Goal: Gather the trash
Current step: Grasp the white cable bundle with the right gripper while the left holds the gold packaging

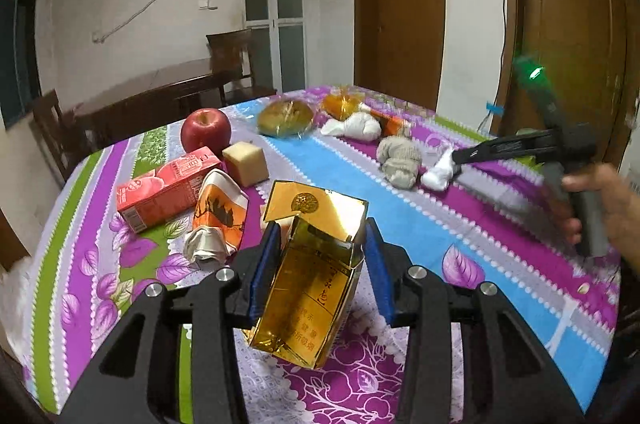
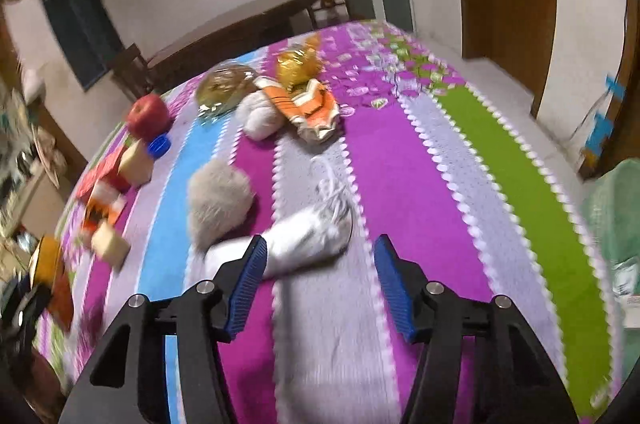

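The left gripper (image 1: 320, 264) pinches a gold box (image 1: 316, 288) above the desk (image 1: 420, 224), tilted; it could slip free. The right gripper (image 2: 320, 284), fingers half-open and empty beside the white tissue (image 2: 308, 236), may nudge it away.

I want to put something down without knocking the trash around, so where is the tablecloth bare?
Bare: the purple, grey and green stripes right of the white tissue wad, out to the tablecloth edge, and the blue stripe beyond the gold box. Crowded: around the apple, red carton, and the far wrappers.
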Available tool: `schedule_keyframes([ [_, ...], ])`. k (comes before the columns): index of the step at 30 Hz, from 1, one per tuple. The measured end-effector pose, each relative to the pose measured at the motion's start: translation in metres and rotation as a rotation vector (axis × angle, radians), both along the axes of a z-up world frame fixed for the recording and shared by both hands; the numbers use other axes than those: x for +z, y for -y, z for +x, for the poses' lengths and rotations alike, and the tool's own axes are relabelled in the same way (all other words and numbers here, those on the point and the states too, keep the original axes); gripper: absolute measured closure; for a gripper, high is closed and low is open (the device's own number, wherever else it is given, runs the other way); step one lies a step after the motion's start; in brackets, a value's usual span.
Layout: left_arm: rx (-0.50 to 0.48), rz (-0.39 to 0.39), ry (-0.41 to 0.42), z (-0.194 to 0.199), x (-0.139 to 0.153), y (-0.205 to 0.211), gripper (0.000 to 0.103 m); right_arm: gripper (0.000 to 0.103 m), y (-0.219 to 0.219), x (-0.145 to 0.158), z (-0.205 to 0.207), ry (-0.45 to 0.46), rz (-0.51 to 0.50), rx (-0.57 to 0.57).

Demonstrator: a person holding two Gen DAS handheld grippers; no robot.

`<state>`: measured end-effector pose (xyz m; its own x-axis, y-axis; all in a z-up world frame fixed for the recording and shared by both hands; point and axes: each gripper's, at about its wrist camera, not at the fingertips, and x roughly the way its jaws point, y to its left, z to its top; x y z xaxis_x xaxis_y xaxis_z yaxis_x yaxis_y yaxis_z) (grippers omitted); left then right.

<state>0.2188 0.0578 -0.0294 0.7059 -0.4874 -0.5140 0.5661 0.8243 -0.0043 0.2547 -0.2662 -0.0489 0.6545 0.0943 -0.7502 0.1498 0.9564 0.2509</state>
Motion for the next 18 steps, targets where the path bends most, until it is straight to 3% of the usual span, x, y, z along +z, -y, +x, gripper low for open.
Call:
schedule_keyframes([
  [1,0.009,-0.01,0.007,-0.001,0.001,-0.003,0.063,0.045,0.003,-0.003,0.005,0.004,0.035,-0.001],
  [3,0.014,-0.02,0.003,0.0,0.001,-0.009,0.062,0.06,0.008,-0.005,0.013,0.018,0.115,0.032],
  [6,0.024,-0.041,-0.02,0.004,0.0,-0.014,0.062,0.072,0.004,-0.006,0.011,0.031,0.16,0.09],
  [13,0.044,-0.008,-0.006,0.0,0.0,-0.008,0.062,0.078,0.003,0.0,-0.037,0.079,0.249,0.124],
  [18,0.154,0.111,-0.053,-0.006,-0.006,0.01,0.062,0.078,0.003,0.018,-0.097,0.139,0.203,0.124],
])
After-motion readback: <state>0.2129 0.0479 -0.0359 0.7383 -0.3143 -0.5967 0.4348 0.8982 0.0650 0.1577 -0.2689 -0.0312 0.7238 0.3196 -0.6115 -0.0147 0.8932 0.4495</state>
